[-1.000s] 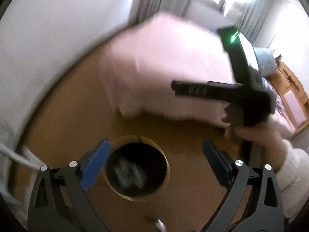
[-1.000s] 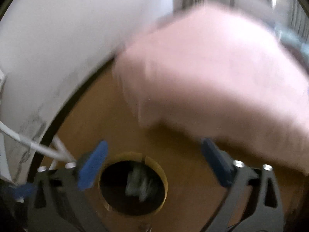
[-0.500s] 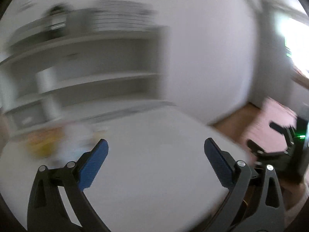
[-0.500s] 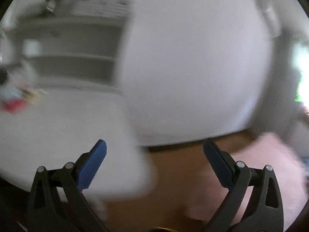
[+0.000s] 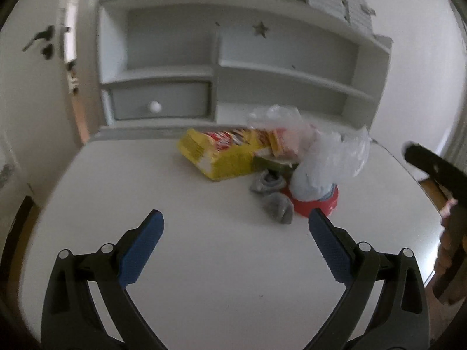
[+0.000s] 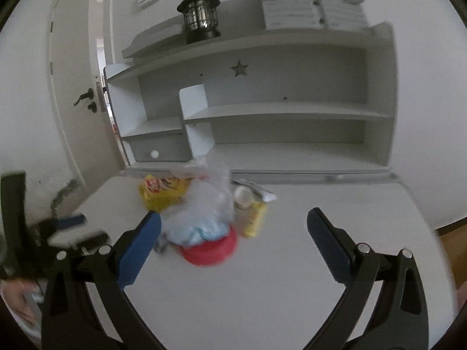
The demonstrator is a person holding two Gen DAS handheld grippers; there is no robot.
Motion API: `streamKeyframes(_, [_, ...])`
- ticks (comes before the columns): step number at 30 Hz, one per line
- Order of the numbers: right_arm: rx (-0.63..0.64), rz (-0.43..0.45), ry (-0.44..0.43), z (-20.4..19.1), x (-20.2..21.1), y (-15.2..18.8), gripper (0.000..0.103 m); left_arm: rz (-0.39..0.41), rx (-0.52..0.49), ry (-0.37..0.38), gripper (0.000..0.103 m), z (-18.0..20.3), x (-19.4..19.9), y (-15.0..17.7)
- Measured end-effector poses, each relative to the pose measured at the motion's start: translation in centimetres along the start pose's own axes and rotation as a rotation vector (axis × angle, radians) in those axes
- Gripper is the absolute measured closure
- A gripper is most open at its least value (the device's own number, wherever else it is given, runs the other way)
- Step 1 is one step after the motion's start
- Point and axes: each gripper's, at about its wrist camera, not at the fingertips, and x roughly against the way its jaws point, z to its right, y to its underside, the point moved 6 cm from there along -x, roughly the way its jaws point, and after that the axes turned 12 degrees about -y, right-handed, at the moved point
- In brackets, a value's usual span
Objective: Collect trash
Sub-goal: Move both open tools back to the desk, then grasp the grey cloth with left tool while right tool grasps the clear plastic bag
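Nearest us, over the white bench's point(image 5: 204, 262) front edge, we see both tongs spread wide with nothing between the pads: left tongs point(image 5: 235, 249), right tongs point(image 6: 233, 248). Toward the bench's back edge the trash sits in one heap: grey crumpled wads point(image 5: 274, 204), a red lid point(image 6: 208, 249) under a clear plastic bag point(image 5: 329, 157), then a yellow snack packet point(image 5: 221, 154). Behind the bench stands a shelf unit point(image 6: 277, 110) with a black lantern point(image 6: 200, 19) on top

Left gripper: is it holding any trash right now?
No, in the left wrist view the left gripper is open and empty above the white table, short of the trash pile.
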Motion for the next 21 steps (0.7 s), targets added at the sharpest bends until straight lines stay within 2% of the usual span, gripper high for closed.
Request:
streamKeyframes(5, [-0.092, -0.044, -0.070, -0.2, -3.4, -0.3, 0.006, -0.103, -0.073, 0.010, 0.007, 3.2, -5.0, -0.4])
streamKeyframes(8, [-0.145, -0.077, -0.103, -0.3, -5.8, -0.4, 0.006, -0.135, -0.105, 0.026, 0.007, 4.3, -6.4, -0.5])
streamKeyframes(11, [-0.187, -0.096, -0.138, -0.4, -7.5, -0.7, 0.006, -0.146, -0.097, 0.048, 0.007, 4.8, -7.5, -0.9])
streamKeyframes(13, [-0.170, -0.102, -0.119, -0.2, -8.7, -1.3, 0.006, -0.173, -0.094, 0.055, 0.007, 5.0, -8.5, -1.0])
streamKeyframes(15, [-0.160, -0.116, -0.093, 0.1, -9.8, -1.0, 0.015, -0.201, -0.078, 0.061, 0.007, 5.0, -9.1, -0.9])
streamKeyframes(17, [-0.189, -0.147, -0.109, 0.4, -10.7, -0.1, 0.049, -0.239, -0.057, 0.084, 0.007, 5.1, -9.6, -0.4])
streamKeyframes(18, [-0.200, -0.158, -0.117, 0.6, -11.0, 0.3, 0.056, -0.231, -0.051, 0.085, 0.019, 5.0, -9.6, -0.5])
streamKeyframes(19, [-0.216, -0.158, -0.135, 0.8, -11.1, 0.8, 0.068, -0.224, -0.044, 0.085, 0.029, 5.0, -9.5, -0.7])
streamKeyframes(21, [-0.232, -0.135, -0.148, 1.0, -10.7, 0.9, 0.074, -0.217, -0.033, 0.080, 0.073, 4.9, -9.4, -0.9])
